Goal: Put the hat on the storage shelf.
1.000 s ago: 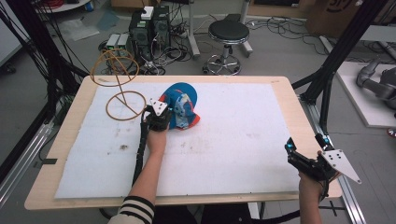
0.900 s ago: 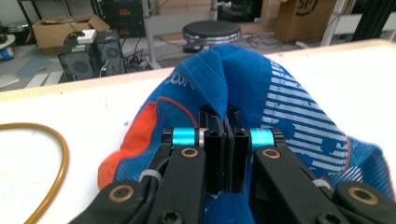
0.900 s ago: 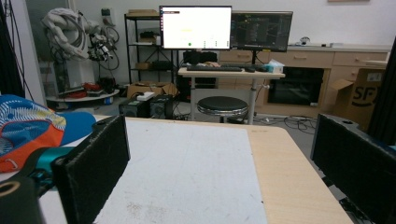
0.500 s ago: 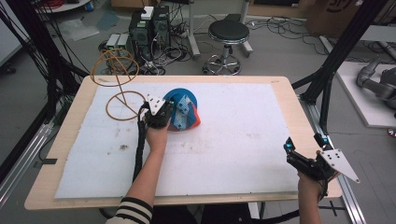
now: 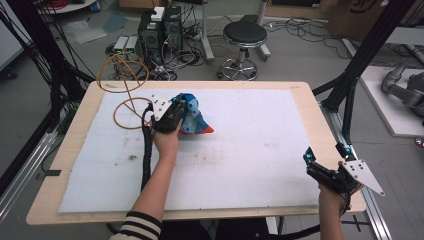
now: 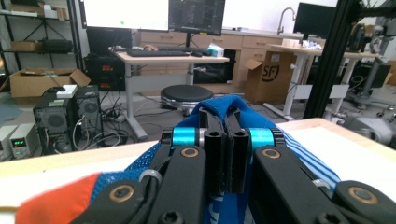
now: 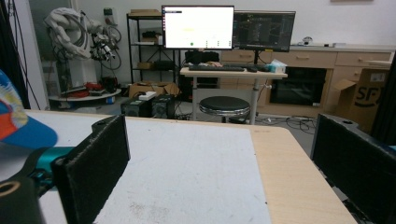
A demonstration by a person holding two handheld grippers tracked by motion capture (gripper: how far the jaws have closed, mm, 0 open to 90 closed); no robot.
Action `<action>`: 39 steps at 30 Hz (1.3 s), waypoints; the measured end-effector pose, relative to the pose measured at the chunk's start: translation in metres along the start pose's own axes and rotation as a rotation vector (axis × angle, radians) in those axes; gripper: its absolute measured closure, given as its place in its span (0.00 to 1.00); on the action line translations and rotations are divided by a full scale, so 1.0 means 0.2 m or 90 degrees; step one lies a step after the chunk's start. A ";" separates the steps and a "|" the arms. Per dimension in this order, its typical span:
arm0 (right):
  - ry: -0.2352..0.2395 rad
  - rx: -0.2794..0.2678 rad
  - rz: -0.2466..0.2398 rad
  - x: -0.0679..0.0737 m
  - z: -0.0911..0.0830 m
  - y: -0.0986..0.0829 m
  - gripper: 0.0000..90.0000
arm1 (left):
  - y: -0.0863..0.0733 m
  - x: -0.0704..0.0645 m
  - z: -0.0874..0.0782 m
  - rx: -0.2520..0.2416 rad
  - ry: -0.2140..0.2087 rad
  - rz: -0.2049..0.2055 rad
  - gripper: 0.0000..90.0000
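A blue cap (image 5: 192, 119) with an orange patch lies crumpled at the back left of the white mat (image 5: 240, 150). My left gripper (image 5: 179, 111) sits on the cap's left side, shut on a fold of its blue fabric (image 6: 233, 103), which humps over the closed jaws of that gripper (image 6: 223, 140) in the left gripper view. My right gripper (image 5: 324, 154) hovers at the table's front right corner, open and holding nothing. In the right gripper view the cap (image 7: 16, 123) shows at the far left, well away from the right gripper (image 7: 224, 163).
A brown wire stand with two rings (image 5: 126, 100) stands at the mat's back left corner, just left of the cap. The wooden table edge (image 5: 310, 125) borders the mat. A black stool (image 5: 244, 37) and computer boxes (image 5: 160, 27) stand beyond the table.
The cap has gone from a rounded dome to a crumpled, tipped shape as the left gripper closed on it and shifted slightly back. The right gripper has stayed put.
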State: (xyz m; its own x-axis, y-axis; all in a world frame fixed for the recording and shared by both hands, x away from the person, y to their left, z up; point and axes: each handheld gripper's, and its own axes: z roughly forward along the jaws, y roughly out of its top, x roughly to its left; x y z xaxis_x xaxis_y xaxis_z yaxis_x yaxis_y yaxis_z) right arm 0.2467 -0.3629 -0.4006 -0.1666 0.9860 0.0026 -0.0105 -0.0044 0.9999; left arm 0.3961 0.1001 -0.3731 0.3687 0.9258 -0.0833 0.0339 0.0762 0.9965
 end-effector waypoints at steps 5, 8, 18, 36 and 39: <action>0.000 0.000 -0.001 0.00 0.00 0.00 0.05 | 0.08 0.00 -0.01 -0.015 -0.003 0.004 0.98; 0.001 -0.001 -0.001 0.00 0.00 0.00 0.05 | 0.14 0.00 -0.02 -0.028 -0.008 0.009 0.98; 0.001 0.000 -0.003 0.00 0.00 0.00 0.05 | 0.33 0.02 -0.02 -0.046 0.000 0.028 0.98; 0.003 -0.002 0.001 0.00 0.01 0.00 0.05 | 0.68 0.07 -0.02 -0.124 0.002 0.032 0.98; 0.002 0.001 0.003 -0.01 0.00 -0.01 0.05 | 0.73 0.09 -0.01 -0.128 0.008 0.038 0.98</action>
State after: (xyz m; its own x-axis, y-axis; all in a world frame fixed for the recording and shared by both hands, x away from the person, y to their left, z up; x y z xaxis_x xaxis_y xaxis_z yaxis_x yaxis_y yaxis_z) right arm 0.2478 -0.3645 -0.4019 -0.1704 0.9854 0.0067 -0.0084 -0.0083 0.9999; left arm 0.4067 0.1293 -0.2290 0.3529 0.9353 -0.0257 -0.1744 0.0928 0.9803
